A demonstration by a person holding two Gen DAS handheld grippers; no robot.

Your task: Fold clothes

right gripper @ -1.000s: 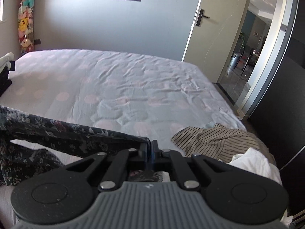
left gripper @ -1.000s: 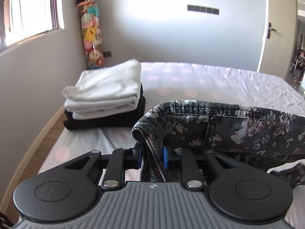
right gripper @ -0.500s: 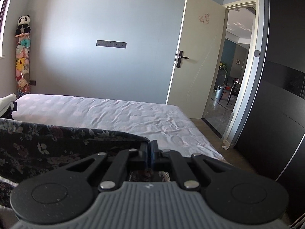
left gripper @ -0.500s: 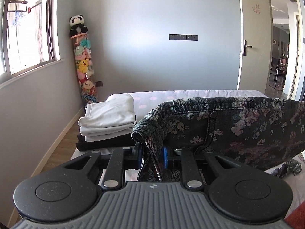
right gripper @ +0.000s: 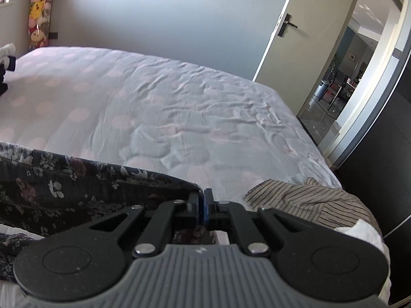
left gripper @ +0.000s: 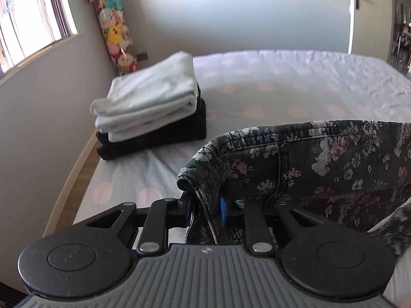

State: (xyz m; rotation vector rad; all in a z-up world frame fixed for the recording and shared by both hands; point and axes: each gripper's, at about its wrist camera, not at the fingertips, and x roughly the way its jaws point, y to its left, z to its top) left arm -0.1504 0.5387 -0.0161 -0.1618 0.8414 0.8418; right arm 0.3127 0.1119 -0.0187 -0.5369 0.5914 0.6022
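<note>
I have my left gripper and right gripper each clamped on the floral jeans stretched above the bed; only the left view shows the folded stack, only the right the striped garment.

Dark grey floral-print denim jeans hang stretched by the waistband above the bed, button and fly seam facing out, one corner bunched up. The other waistband end runs taut off to the side, with the legs drooping below.
</note>
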